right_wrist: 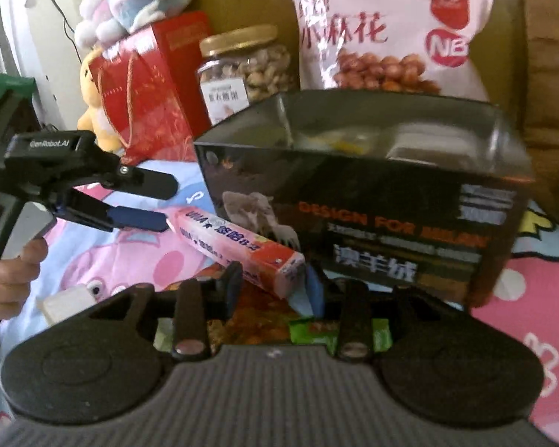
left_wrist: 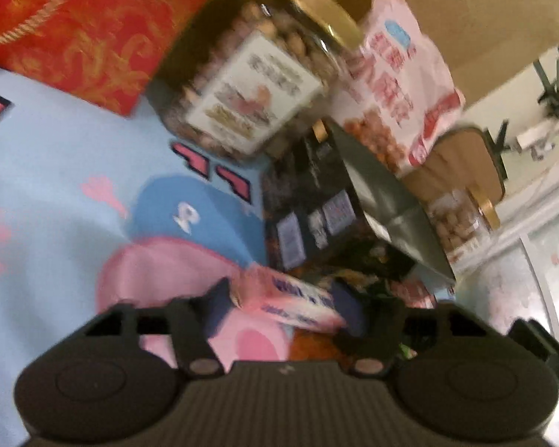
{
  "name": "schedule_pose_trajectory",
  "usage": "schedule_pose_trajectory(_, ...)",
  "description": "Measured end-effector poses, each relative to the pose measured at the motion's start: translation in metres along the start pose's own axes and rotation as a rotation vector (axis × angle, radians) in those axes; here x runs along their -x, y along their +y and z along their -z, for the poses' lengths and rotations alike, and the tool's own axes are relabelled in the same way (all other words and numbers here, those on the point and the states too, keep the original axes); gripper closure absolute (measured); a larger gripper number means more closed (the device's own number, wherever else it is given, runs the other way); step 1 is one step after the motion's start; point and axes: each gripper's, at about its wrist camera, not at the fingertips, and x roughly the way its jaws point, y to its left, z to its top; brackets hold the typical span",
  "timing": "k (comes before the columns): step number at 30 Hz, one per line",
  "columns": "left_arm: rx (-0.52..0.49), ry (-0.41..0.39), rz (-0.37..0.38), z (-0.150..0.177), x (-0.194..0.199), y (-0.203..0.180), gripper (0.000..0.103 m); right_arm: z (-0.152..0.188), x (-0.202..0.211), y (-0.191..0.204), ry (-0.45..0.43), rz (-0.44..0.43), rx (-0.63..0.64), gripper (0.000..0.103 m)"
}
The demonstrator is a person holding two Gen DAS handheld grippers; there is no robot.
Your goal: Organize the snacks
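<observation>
Right claw (right_wrist: 272,287) is pinching one end of the long pink cardboard snack box (right_wrist: 234,247), left claw (right_wrist: 167,201) spread at its far end, so probably mid-transfer; next move needs lifting it into the open black box (right_wrist: 372,201) ahead.

Obscured, as I see it: black box (right_wrist: 372,201) interior, glare hides its contents; behind it, snack bag (right_wrist: 387,26) cut off at the top; left wrist view blurred throughout, jar label (left_wrist: 249,93) probably unreadable.

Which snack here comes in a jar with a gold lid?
The nuts, beside the red gift bag; the other snacks are in soft packets or a pink box.
</observation>
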Motion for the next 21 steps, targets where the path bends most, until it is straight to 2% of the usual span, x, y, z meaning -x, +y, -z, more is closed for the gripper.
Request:
schedule_pose_trajectory(3,-0.031,-0.010,-0.049,0.007,0.004,-0.009,0.057,-0.002,0.000,0.004,-0.005,0.017,0.010,0.060)
schedule_pose_trajectory(7,-0.041,-0.045,-0.041,0.019,0.030,-0.016,0.057,0.002,0.013,0.017,-0.034,0.008,0.020,0.061)
schedule_pose_trajectory(12,-0.129,-0.134,-0.016,0.016,0.065,-0.057,0.057,-0.005,0.051,0.040,-0.163,0.019,0.082,0.060)
schedule_pose_trajectory(17,-0.253,-0.158,-0.031,-0.017,0.037,-0.109,0.056,-0.029,0.073,0.033,-0.281,0.133,0.163,0.060)
schedule_pose_trajectory(19,-0.270,-0.141,-0.029,-0.028,0.014,-0.118,0.055,-0.037,0.072,0.018,-0.298,0.173,0.155,0.059)
schedule_pose_trajectory(21,-0.271,-0.123,-0.047,-0.036,-0.011,-0.122,0.049,-0.045,0.064,0.000,-0.285,0.201,0.134,0.056)
